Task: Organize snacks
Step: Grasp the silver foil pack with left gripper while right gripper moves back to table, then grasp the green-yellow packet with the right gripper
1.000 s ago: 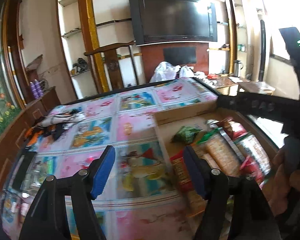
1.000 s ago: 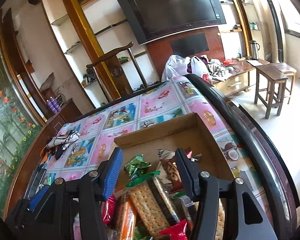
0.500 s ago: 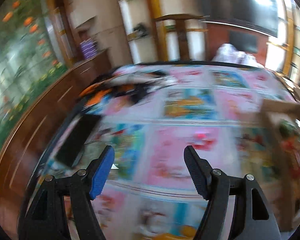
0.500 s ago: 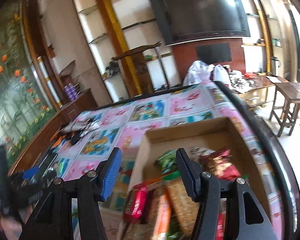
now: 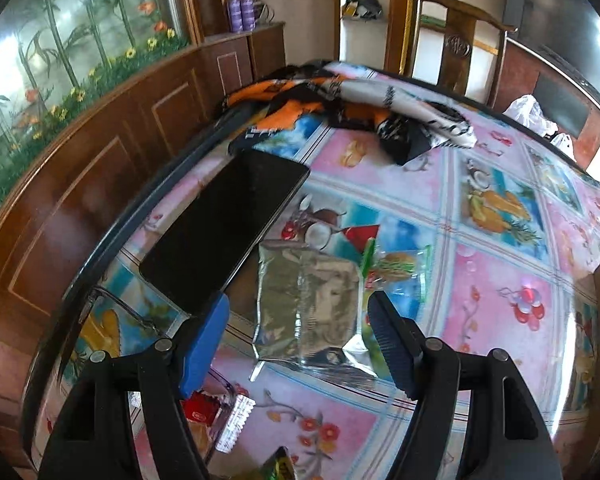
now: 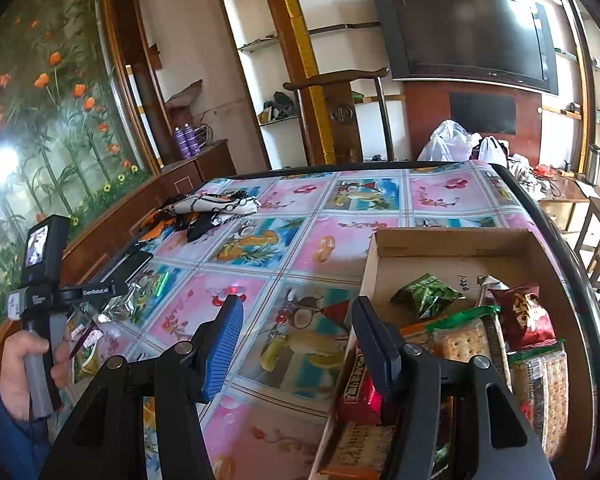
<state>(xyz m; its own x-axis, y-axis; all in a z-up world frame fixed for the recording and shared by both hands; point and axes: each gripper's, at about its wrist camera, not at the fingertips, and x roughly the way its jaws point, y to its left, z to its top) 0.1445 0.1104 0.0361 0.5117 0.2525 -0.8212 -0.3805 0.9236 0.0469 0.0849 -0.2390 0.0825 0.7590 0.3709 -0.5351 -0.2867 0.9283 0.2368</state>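
Left gripper (image 5: 298,338) jaws apart over silver packet (image 5: 308,304); phone (image 5: 224,224) just beside. Descend straddling packet, clear of phone. Right gripper (image 6: 296,344) jaws apart, empty, at box (image 6: 452,240) wall.

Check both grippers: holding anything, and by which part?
Nothing is held. The left gripper is open over a silver snack packet on the table; the right gripper is open beside the cardboard box.
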